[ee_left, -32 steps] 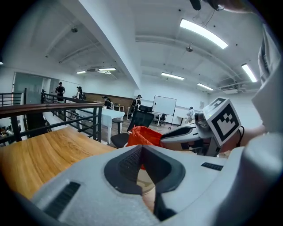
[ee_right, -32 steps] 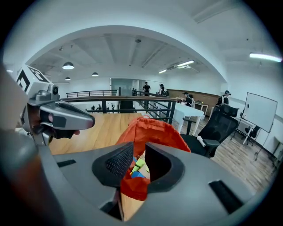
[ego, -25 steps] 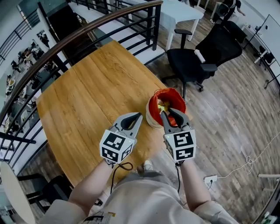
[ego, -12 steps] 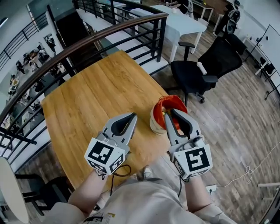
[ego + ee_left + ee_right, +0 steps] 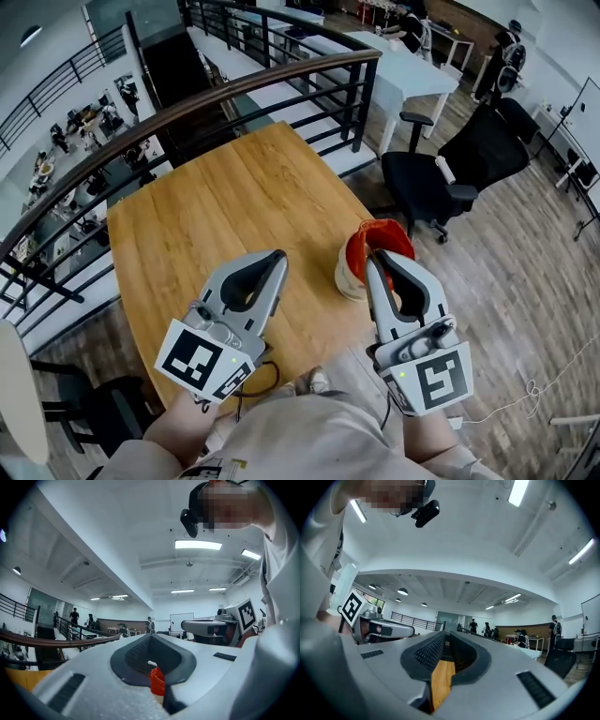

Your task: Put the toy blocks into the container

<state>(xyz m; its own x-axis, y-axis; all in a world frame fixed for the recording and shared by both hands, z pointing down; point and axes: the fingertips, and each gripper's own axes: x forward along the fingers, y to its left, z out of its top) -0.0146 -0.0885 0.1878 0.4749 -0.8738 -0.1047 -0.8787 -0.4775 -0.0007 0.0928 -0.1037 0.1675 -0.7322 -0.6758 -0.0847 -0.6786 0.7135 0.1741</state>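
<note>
Grey moulded shells on left tongs (image 5: 277,255) and right tongs (image 5: 374,260); dark ribbed pads (image 5: 427,654) inside. Black-and-white square markers on left marker cube (image 5: 202,361) and right marker cube (image 5: 434,380). Black cable (image 5: 261,373) under left unit. Pale beige top (image 5: 309,441) worn.

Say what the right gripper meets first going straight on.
Nothing close, it seems: the right gripper, jaws just closing on nothing, points level above the round red container and light wooden table, toward the black metal railing; depth unclear.
</note>
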